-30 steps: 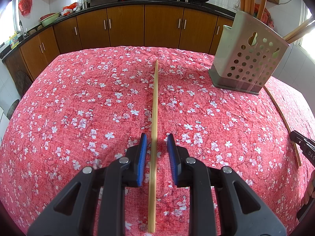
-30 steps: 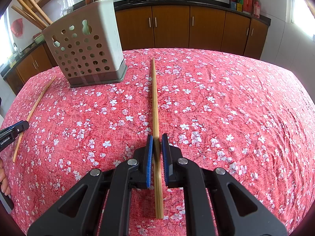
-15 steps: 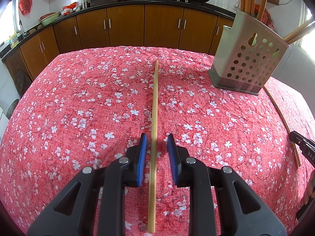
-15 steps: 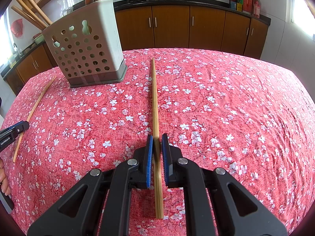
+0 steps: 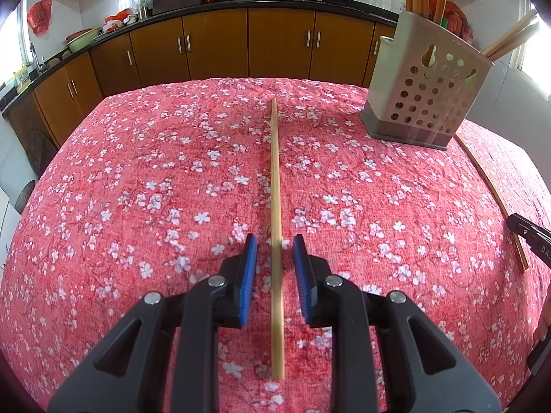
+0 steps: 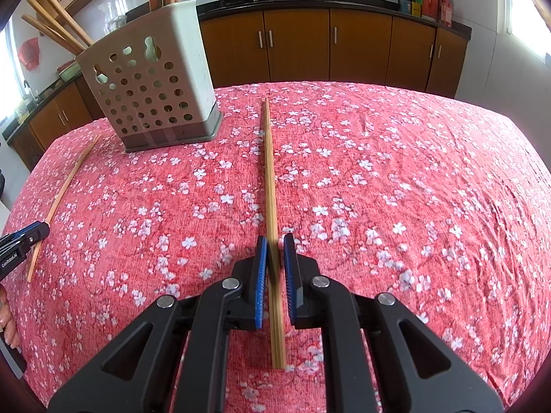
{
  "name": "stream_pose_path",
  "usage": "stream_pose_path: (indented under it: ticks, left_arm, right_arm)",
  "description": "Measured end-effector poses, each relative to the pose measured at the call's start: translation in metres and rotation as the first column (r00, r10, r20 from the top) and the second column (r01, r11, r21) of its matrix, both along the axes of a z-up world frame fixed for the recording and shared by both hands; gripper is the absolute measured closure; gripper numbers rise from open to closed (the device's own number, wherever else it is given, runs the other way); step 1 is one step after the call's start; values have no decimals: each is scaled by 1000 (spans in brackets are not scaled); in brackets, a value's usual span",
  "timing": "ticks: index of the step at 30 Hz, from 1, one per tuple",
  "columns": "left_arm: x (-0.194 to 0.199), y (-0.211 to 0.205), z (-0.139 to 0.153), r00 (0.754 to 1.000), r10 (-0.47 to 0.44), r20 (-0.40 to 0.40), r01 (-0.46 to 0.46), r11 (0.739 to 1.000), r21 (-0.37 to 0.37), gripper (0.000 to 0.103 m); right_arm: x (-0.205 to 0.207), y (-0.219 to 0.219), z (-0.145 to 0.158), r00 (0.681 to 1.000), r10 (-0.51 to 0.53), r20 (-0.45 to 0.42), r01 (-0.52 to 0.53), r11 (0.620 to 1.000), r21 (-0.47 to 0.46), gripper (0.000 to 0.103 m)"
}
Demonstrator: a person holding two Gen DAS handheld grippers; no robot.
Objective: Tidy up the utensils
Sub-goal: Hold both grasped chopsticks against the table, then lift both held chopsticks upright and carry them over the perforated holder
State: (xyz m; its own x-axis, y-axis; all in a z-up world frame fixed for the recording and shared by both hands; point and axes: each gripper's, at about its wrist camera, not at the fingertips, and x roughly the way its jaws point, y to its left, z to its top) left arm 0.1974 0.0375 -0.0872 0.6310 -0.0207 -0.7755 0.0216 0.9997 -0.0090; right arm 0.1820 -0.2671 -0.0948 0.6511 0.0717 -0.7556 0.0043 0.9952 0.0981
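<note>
Two wooden chopsticks lie on the red floral tablecloth. In the left wrist view one chopstick [image 5: 275, 186] runs lengthwise between the fingers of my left gripper [image 5: 274, 245], which is open with a gap on each side. In the right wrist view the other chopstick [image 6: 270, 179] lies between the fingers of my right gripper [image 6: 274, 246]; the blue pads sit close around it with slim gaps. A beige perforated utensil holder [image 5: 425, 86] with several wooden utensils stands at the far right of the left view; it also shows in the right wrist view [image 6: 151, 86] at the far left.
Each view shows the other gripper at its edge: the right gripper's tip [image 5: 530, 241] and the left gripper's tip [image 6: 24, 241], each on its chopstick [image 5: 489, 189], [image 6: 65, 189]. Brown kitchen cabinets [image 5: 220, 41] stand beyond the table.
The right gripper's fingers have opened slightly around the chopstick. The left gripper and both chopsticks have not moved.
</note>
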Motion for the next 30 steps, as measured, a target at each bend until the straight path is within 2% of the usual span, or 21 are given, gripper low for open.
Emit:
stream_pose_path:
  ticks: [5,9,13,16,25,30]
  left_arm:
    - [-4,4,1,1000,1,0,-1,1000,-10,82]
    - [-3,8,1,1000,13,0,-13,1000,-19,95]
    - [-1,7,2,1000,-7,-3,7,1000,-2,95]
    - [0,10,7,1000,-3,0,3,999,-33,95]
    - [-12,14,55,989,0,147,12,997,-76,95]
    - [-22,15,98,961,21,276,11,993,-116,95]
  right_arm:
    - [-6,-2,0,1000,1,0,-1,1000,10,92]
    - [-9,-7,1,1000,-3,1,3,1000,20,94]
    - [-7,-13,2,1000,-7,3,7,1000,29,95]
    - [-11,-15,6,1000,-21,21,20,999,42,95]
    - [-25,-30,47,986,-65,152,55,996,69,95]
    - [-32,-38,78,963,-87,255,66,994,93,95]
